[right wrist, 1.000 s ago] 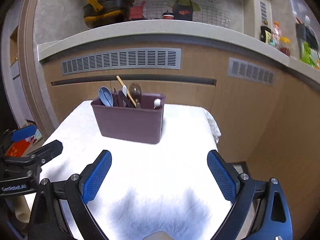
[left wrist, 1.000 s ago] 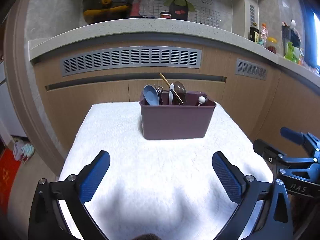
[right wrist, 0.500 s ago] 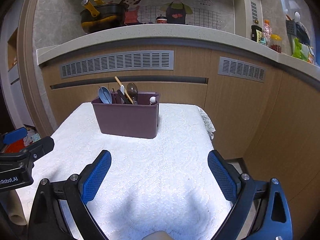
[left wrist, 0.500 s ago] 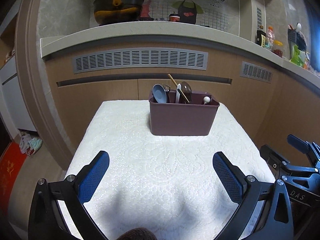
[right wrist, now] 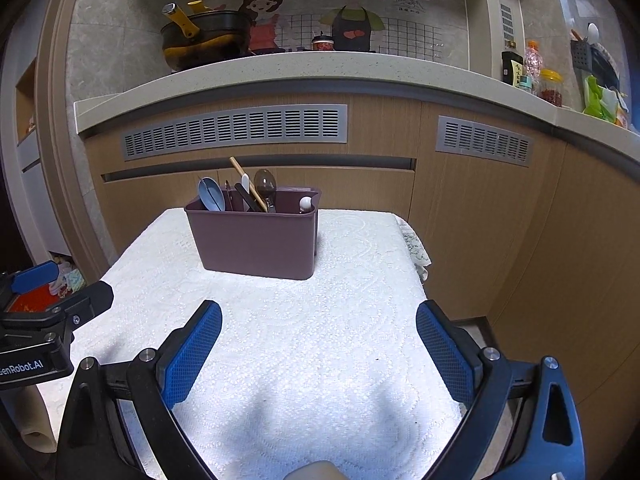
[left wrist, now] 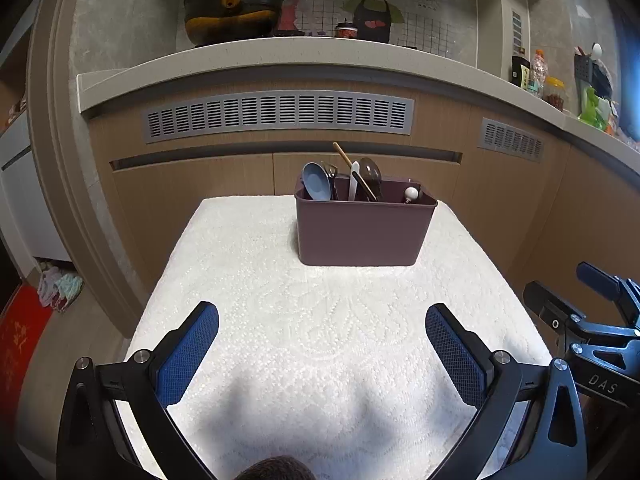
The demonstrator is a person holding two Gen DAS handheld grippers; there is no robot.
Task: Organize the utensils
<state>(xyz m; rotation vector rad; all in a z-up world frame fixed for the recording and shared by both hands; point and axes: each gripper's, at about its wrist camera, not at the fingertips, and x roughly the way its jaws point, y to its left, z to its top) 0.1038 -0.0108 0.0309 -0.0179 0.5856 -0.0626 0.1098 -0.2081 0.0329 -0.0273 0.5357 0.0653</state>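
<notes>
A dark purple utensil bin (left wrist: pixel 362 230) (right wrist: pixel 256 238) stands at the far end of a table under a white lace cloth (left wrist: pixel 320 320) (right wrist: pixel 304 328). Out of it stick a blue spoon (left wrist: pixel 314 182) (right wrist: pixel 210 194), a brown spoon (left wrist: pixel 370 172) (right wrist: pixel 265 182), a wooden chopstick (left wrist: pixel 352 170) (right wrist: pixel 246 182), a white handle and a white knob (left wrist: pixel 411 193) (right wrist: pixel 306 203). My left gripper (left wrist: pixel 322 316) is open over the near cloth, well short of the bin. My right gripper (right wrist: pixel 319 316) is open too, with nothing between its fingers.
Wooden cabinets with grey vents (left wrist: pixel 280 114) stand behind the table under a pale counter (right wrist: pixel 320 68). A black and yellow pan (left wrist: pixel 232 10) sits on it, bottles and jars (right wrist: pixel 532 76) at the right. The other gripper shows at each view's edge (left wrist: pixel 592 328) (right wrist: pixel 44 332).
Both grippers have pulled back and risen from the bin, so more of the cloth shows. Both stay open. The bin and utensils have not moved.
</notes>
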